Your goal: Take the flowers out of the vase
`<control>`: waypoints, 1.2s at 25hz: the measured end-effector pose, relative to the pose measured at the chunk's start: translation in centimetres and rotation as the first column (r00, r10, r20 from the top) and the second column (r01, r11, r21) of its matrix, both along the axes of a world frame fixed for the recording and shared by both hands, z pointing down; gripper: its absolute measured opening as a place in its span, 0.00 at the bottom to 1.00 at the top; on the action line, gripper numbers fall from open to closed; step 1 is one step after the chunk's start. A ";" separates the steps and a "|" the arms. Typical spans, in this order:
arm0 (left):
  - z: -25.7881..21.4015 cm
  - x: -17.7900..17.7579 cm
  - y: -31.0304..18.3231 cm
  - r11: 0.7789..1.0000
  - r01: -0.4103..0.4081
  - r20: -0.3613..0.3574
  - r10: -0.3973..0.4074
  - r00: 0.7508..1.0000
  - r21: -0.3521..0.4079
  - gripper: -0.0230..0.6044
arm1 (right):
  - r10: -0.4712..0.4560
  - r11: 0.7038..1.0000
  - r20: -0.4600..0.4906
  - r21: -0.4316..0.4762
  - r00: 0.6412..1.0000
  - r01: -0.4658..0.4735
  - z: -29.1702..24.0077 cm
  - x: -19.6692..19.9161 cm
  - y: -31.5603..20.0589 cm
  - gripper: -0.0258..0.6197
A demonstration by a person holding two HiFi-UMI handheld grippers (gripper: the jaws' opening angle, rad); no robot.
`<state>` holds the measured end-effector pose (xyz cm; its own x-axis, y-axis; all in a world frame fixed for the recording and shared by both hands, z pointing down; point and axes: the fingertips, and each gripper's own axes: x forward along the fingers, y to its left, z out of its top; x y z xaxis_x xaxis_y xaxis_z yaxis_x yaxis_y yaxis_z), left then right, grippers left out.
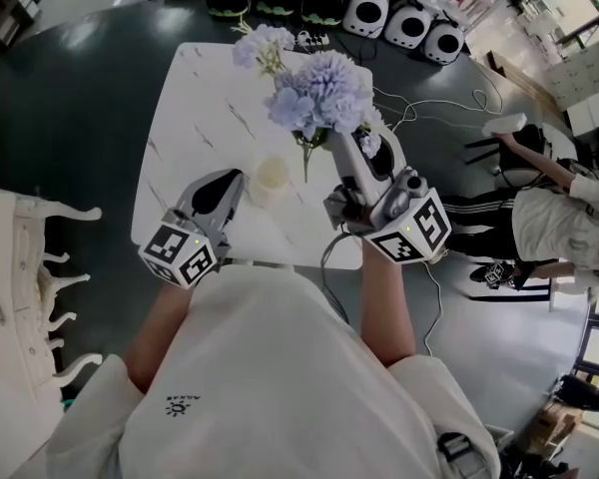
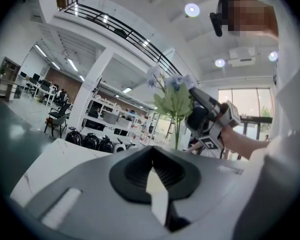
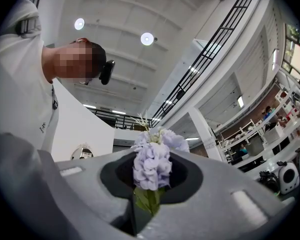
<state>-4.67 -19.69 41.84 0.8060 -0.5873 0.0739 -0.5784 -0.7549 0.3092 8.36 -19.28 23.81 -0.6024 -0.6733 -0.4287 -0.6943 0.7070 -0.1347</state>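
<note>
head view: flowers [image 1: 319,93] up over the worktop [image 1: 195,108], stems hanging just beside the vase [image 1: 271,178]. left gripper view: left claw [image 2: 155,184] clamped on what i judge to be the vase rim; it should pin the vase down. right gripper view: right claw [image 3: 150,204] clamped on the stems; lift straight, without tilting.

From the head view I can't see the fingertips of the right gripper [image 1: 345,146], because the flowers [image 1: 319,88] cover them. In the right gripper view the stems [image 3: 149,200] sink out of sight into the slot between the jaws. The left gripper [image 1: 235,181] shows me, in its own view, only a pale sliver of the vase [image 2: 157,194] between its jaws, the rest hidden under the gripper's body, and a person [image 1: 564,223] at the right is cut off by the head view's edge.
</note>
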 end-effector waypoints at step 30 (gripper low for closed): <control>-1.1 3.2 1.2 0.999 -0.031 -0.002 0.031 1.000 0.022 0.02 | 0.130 0.983 0.036 -0.133 0.991 -0.124 5.3 7.6 5.5 0.14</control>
<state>-1.45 -18.53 40.69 0.8241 -0.5633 0.0596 -0.5538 -0.7791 0.2937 15.93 -13.81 29.11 -0.4906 -0.7950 -0.3568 -0.7689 0.5876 -0.2521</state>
